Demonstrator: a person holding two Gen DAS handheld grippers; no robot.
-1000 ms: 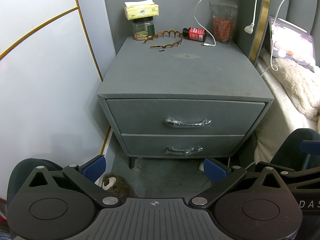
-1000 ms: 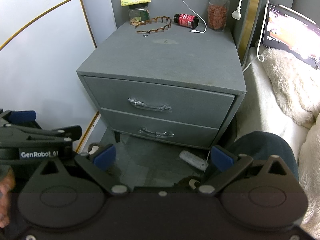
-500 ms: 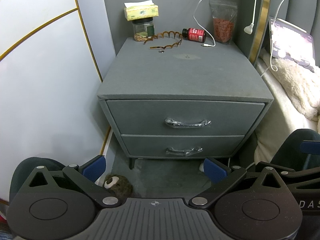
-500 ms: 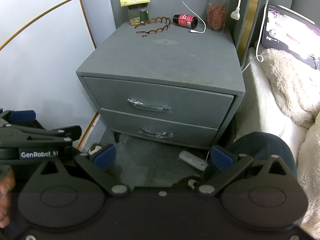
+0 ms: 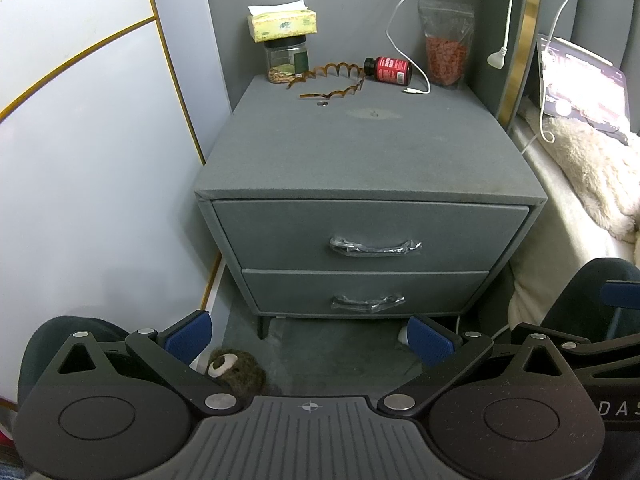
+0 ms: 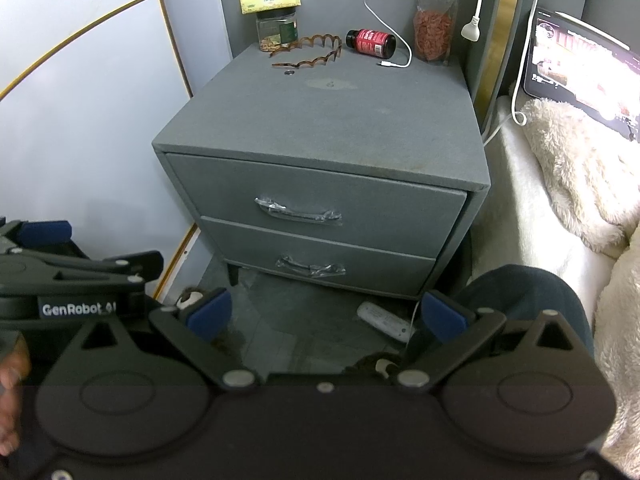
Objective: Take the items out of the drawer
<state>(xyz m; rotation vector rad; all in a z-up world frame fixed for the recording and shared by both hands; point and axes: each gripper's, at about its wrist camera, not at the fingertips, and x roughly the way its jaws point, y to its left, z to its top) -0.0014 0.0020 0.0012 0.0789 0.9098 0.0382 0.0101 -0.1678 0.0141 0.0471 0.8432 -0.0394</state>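
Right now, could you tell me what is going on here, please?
A person holds two grippers in front of a grey nightstand, and nothing has been touched yet. The left gripper and right gripper are both open and empty, short of the drawers. The top drawer and bottom drawer are both closed.
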